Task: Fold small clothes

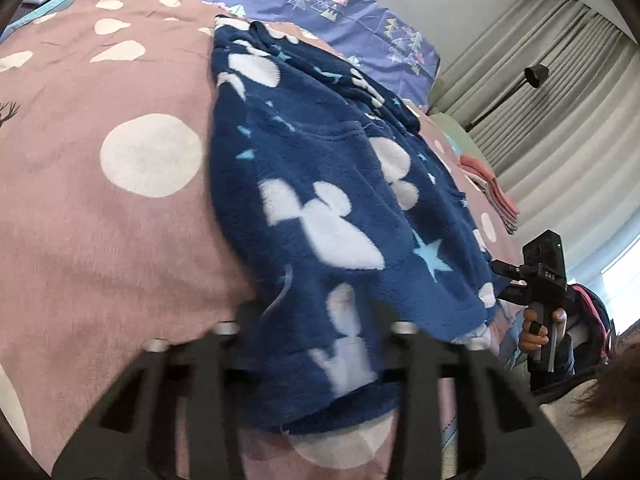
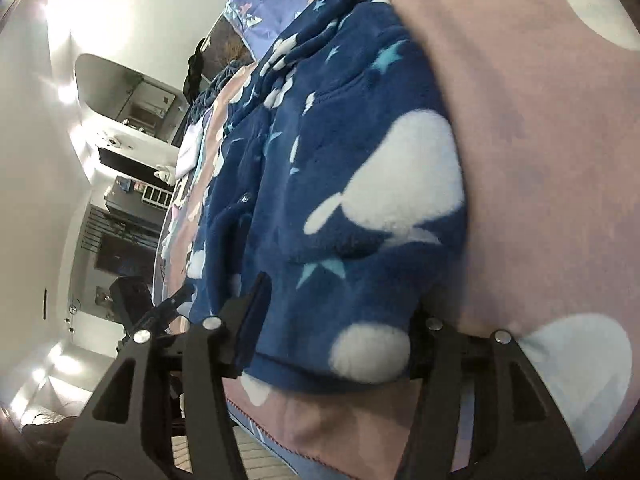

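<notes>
A navy fleece garment (image 1: 320, 200), patterned with white shapes and pale blue stars, lies spread on a pink spotted bedcover (image 1: 100, 220), its near hem hanging toward both wrist cameras. The left gripper (image 1: 320, 336) straddles one near corner of the hem; its fingers sit on either side of the fleece, but blur hides whether the pads actually bite, so the hold cannot be told for certain. The right gripper (image 2: 332, 344) brackets the other near corner with its jaws parted and cloth bulging between them; the left finger (image 2: 248, 312) appears to stand clear of the fabric, so this reads as not yet clamped.

By the look of it, the step in hand is taking both near corners for a fold. Doing it well likely means pinching only the fleece, not the bedcover beneath, gripping both corners at matching depth, then lifting evenly so the hem stays straight as it travels to the far edge.

Much stays unseen. The garment's far end bunches into folds near a purple patterned pillow (image 1: 320, 4), and sleeves or a collar cannot be picked out. In the left view the other handheld rig and a hand (image 1: 536, 334) show at the right edge, its fingertips cut off behind the fleece. A pink folded stack (image 1: 496, 196) sits farther right.
</notes>
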`<act>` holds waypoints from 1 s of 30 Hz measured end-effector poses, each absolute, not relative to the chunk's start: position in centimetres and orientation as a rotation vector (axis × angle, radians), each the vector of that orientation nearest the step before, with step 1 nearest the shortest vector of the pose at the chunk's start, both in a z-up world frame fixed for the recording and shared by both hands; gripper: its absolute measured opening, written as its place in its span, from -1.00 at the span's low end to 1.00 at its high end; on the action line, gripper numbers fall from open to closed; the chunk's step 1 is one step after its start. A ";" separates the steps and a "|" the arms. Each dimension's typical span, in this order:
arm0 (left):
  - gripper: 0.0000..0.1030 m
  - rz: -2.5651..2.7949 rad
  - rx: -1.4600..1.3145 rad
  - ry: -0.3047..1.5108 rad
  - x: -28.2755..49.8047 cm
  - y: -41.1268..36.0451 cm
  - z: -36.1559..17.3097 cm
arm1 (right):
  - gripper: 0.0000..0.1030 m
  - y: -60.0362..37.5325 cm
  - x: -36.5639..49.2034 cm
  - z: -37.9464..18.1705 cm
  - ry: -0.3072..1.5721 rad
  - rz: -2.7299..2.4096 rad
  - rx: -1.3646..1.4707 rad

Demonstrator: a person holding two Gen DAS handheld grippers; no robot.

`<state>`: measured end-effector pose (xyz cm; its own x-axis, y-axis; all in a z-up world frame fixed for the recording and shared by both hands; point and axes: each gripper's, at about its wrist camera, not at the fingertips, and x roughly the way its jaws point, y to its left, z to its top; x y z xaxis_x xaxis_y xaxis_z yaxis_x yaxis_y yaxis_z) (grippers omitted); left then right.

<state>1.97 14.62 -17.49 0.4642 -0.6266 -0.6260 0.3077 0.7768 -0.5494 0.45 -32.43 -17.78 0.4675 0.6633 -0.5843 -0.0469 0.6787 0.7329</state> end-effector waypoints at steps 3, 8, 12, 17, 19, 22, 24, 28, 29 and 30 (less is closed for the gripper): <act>-0.72 -0.572 -0.414 0.911 2.0 15.0 -17.4 | -0.69 -32.9 0.2 -18.0 1.004 0.446 0.722; -0.76 -0.575 -0.326 0.760 1.5 14.2 -12.0 | -0.75 -33.2 -0.3 -14.2 0.861 0.466 0.712; -0.77 -0.588 -0.242 0.579 0.0 13.4 -5.4 | -0.78 -32.8 -1.4 -9.3 0.724 0.525 0.655; -0.78 -0.573 -0.205 0.447 -2.8 14.1 -0.4 | -0.80 -34.0 -4.8 -3.5 0.561 0.553 0.628; -0.78 -0.555 -0.170 0.399 -5.2 14.5 1.3 | -0.80 -34.6 -7.8 -1.2 0.493 0.567 0.592; -0.77 -0.523 -0.101 0.340 -9.6 14.8 3.4 | -0.80 -34.7 -12.9 1.8 0.413 0.540 0.470; -0.75 -0.504 -0.051 0.318 -11.3 14.7 3.8 | -0.78 -34.0 -15.1 2.8 0.387 0.485 0.374; -0.72 -0.481 -0.052 0.401 -8.8 13.7 1.3 | -0.77 -34.2 -12.8 -0.3 0.477 0.422 0.400; -0.72 -0.470 -0.065 0.428 -7.4 13.4 0.6 | -0.77 -34.3 -11.4 -1.4 0.509 0.414 0.432; -0.72 -0.465 -0.076 0.449 -6.2 13.3 -0.1 | -0.77 -34.3 -10.5 -2.2 0.526 0.407 0.446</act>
<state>-6.24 13.28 -0.10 0.7983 -0.4492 -0.4011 0.4162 0.8929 -0.1717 -10.47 -34.28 -2.19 0.7901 0.4764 -0.3857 -0.2541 0.8273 0.5011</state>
